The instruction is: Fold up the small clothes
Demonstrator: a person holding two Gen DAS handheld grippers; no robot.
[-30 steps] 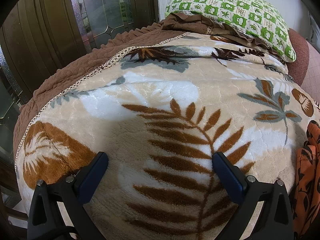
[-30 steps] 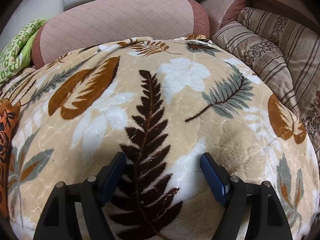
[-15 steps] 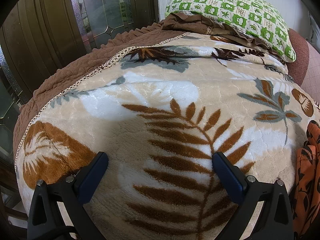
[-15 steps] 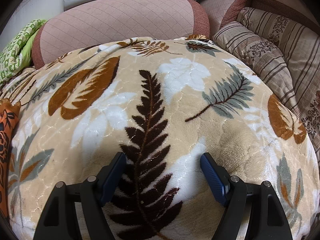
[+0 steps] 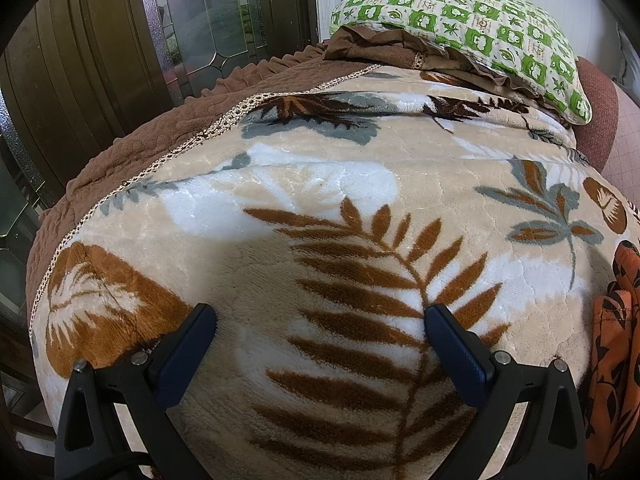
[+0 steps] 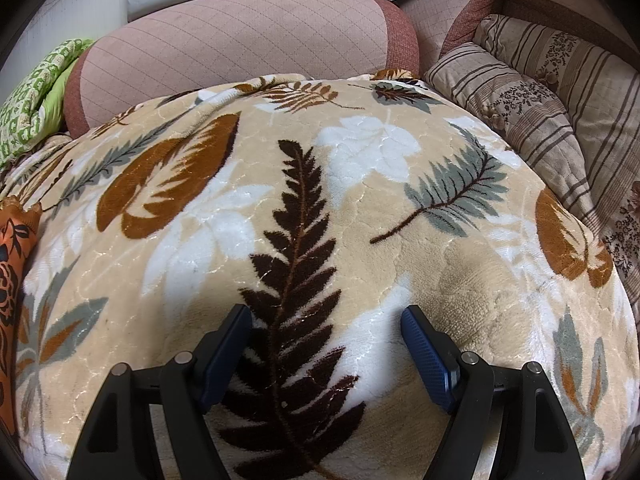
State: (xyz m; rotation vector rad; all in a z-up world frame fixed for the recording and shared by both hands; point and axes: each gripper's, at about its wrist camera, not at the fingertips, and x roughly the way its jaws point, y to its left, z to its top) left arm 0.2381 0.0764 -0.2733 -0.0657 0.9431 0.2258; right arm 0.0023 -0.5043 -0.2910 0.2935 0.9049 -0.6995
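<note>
An orange garment with a black floral print (image 5: 614, 344) lies at the right edge of the left wrist view, and it shows at the left edge of the right wrist view (image 6: 12, 272). It rests on a beige leaf-patterned fleece blanket (image 5: 320, 200). My left gripper (image 5: 320, 316) is open and empty, low over the blanket, well left of the garment. My right gripper (image 6: 326, 316) is open and empty over the blanket (image 6: 360, 184), well right of the garment.
A green-and-white pillow (image 5: 460, 28) lies at the far end. A brown quilted cover (image 5: 160, 128) edges the blanket on the left, beside a dark wooden door (image 5: 100, 60). Pink bolsters (image 6: 240, 48) and striped cushions (image 6: 540, 100) border the far and right sides.
</note>
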